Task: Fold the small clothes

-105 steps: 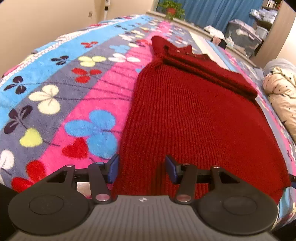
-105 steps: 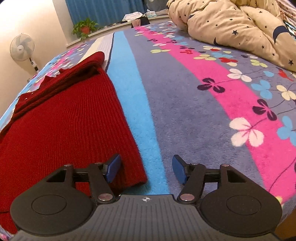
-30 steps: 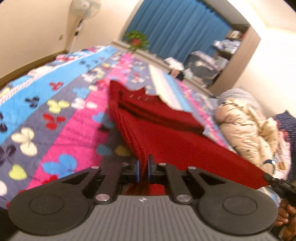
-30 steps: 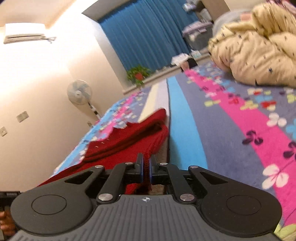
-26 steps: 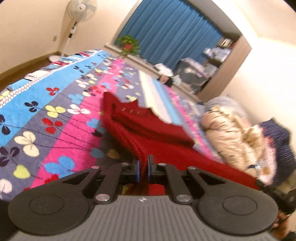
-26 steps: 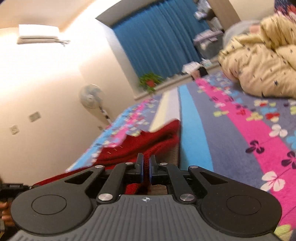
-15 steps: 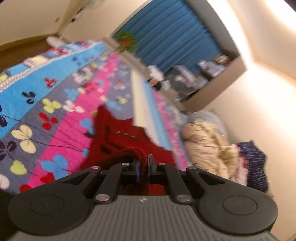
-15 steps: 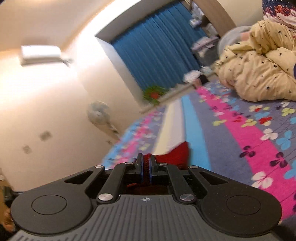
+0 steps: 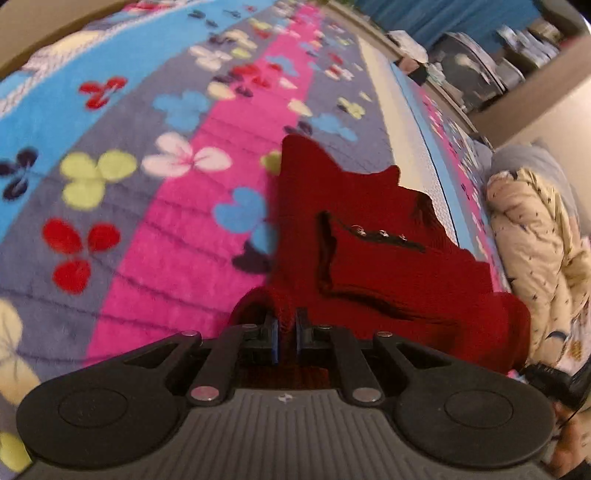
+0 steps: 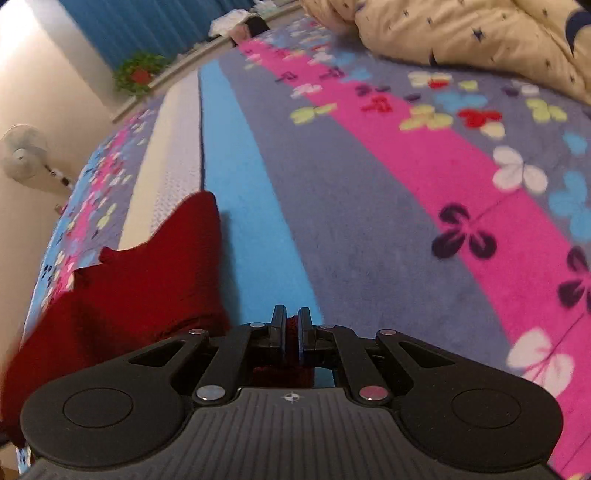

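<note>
Left tool (image 9: pixel 286 334) is clamped on a fold of the red knit sweater (image 9: pixel 373 258); knit is seen pinched between the blue pads. Right tool (image 10: pixel 291 332) is clamped on another bit of the same sweater, red knit visible between the near-closed jaws. The sweater is laid doubled over on the flowered blanket (image 9: pixel 177 229) of the bed, along the white and blue stripes. A star-print quilt (image 10: pixel 461 33) is bunched at the far edge.
</note>
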### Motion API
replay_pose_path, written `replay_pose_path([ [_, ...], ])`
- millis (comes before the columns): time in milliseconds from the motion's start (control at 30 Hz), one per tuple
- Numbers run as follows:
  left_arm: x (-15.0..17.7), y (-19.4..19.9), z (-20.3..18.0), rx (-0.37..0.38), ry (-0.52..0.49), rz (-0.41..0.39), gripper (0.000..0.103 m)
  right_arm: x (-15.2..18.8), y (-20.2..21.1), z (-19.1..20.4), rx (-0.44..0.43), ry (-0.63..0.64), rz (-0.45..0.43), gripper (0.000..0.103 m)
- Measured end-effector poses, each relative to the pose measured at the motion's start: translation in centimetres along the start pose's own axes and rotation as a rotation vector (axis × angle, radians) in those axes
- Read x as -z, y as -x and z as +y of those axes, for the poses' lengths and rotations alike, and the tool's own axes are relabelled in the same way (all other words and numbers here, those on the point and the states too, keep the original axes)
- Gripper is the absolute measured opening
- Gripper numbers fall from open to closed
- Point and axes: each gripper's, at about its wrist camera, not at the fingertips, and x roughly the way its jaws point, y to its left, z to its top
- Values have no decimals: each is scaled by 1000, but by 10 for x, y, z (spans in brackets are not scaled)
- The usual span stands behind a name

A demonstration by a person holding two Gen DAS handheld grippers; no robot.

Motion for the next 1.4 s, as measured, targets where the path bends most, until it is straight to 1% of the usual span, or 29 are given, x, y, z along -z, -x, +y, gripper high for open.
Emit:
replay_pose_path([
  [33,0,-1,-4,-9,-34,-14,9,-1,0,4,3,22,-12,5],
  [67,-2,-3,-4,-14,-46,-19,10,-2,-2,5,6,27,-16,5],
  [167,-6,-8,11,12,40,-14,14,-6,-6,1,23,10,-24,6],
  [233,-8,-5,15,28,78,-23,16,-11,-1,-2,62,11,-70,7],
  [300,-9,-1,17,49,108,-24,16,-17,7,-15,74,-15,-118,7],
  [367,-12,0,14,61,113,-29,17,-21,14,-29,68,-38,-151,7],
  [433,-13,6,15,69,116,-47,17,-21,18,-39,50,-37,-153,7],
  [467,-14,11,16,74,125,-57,21,-21,19,-43,32,-30,-148,8],
  [533,-15,19,21,51,145,-94,30,-18,21,-47,-7,0,-124,20],
  [600,-17,27,28,42,169,-117,30,-15,21,-46,-51,30,-96,45],
  [667,-18,32,34,53,193,-121,31,-9,20,-38,-91,69,-65,52],
  [700,-19,33,35,56,189,-118,33,-6,19,-33,-100,100,-45,53],
  [733,-19,34,35,52,171,-109,42,-3,16,-28,-99,128,-25,53],
  [767,-19,35,33,38,144,-94,54,-1,13,-23,-91,155,-7,54],
  [800,-18,35,32,15,112,-79,59,2,9,-19,-82,177,10,55],
  [833,-15,34,28,-27,65,-59,65,3,6,-15,-79,192,23,55],
  [900,-8,30,18,-163,-54,-33,66,5,0,-8,-82,205,48,56],
  [933,-5,27,13,-204,-97,-17,67,5,-2,-6,-80,209,59,57],
  [967,-1,24,10,-223,-137,3,67,6,-5,-3,-77,217,69,57],
  [1000,0,23,10,-223,-151,7,67,7,-8,1,-69,227,78,57],
  [1067,-1,27,13,-220,-149,-11,68,9,-12,6,-61,242,90,58],
  [1133,0,27,12,-239,-181,-15,68,12,-15,9,-59,253,104,58],
  [1200,5,21,7,-260,-251,12,68,14,-18,13,-54,268,116,58],
  [1267,13,13,-5,-253,-335,50,68,15,-20,16,-51,280,125,58],
  [1367,25,3,-21,-271,-468,52,68,18,-23,20,-45,293,137,58],
  [1400,26,2,-22,-274,-482,53,68,19,-24,22,-42,296,141,58],
])
